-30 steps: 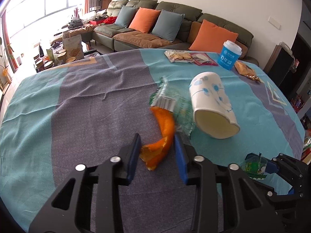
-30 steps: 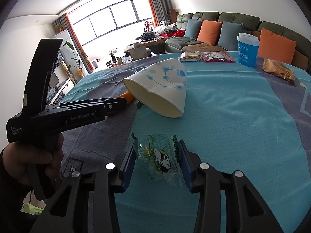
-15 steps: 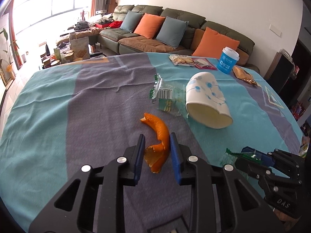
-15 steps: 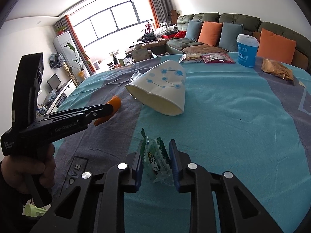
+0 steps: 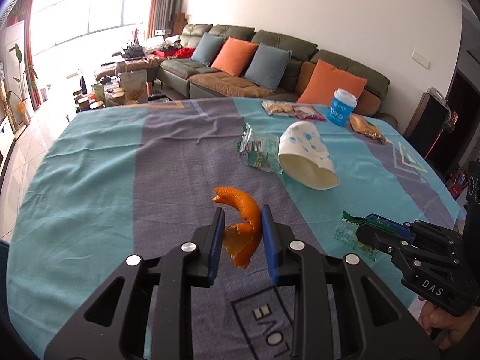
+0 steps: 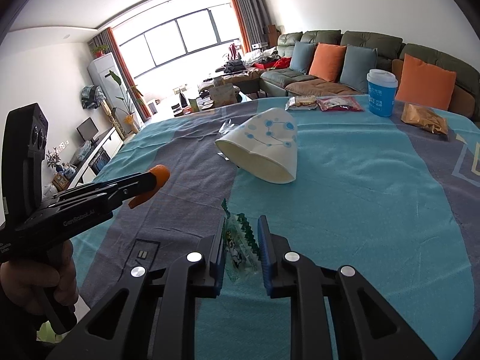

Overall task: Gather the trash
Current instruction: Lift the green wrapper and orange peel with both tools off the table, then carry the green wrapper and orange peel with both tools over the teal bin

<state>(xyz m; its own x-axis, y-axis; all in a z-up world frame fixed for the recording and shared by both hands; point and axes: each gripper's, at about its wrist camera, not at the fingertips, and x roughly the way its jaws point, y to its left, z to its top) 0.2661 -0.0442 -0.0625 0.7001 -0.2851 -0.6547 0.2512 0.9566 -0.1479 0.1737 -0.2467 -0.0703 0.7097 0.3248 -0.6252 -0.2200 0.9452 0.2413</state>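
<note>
Left claw (image 5: 242, 234) clamped on orange peel (image 5: 241, 225), lifted clear of tabletop (image 5: 90, 180). Right claw (image 6: 241, 247), jaws just closing, pinching green wrapper (image 6: 238, 240) near the front edge. Tipped paper cup (image 6: 264, 150) lying mid-tabletop ahead (mouth facing claws), nearer right.
</note>
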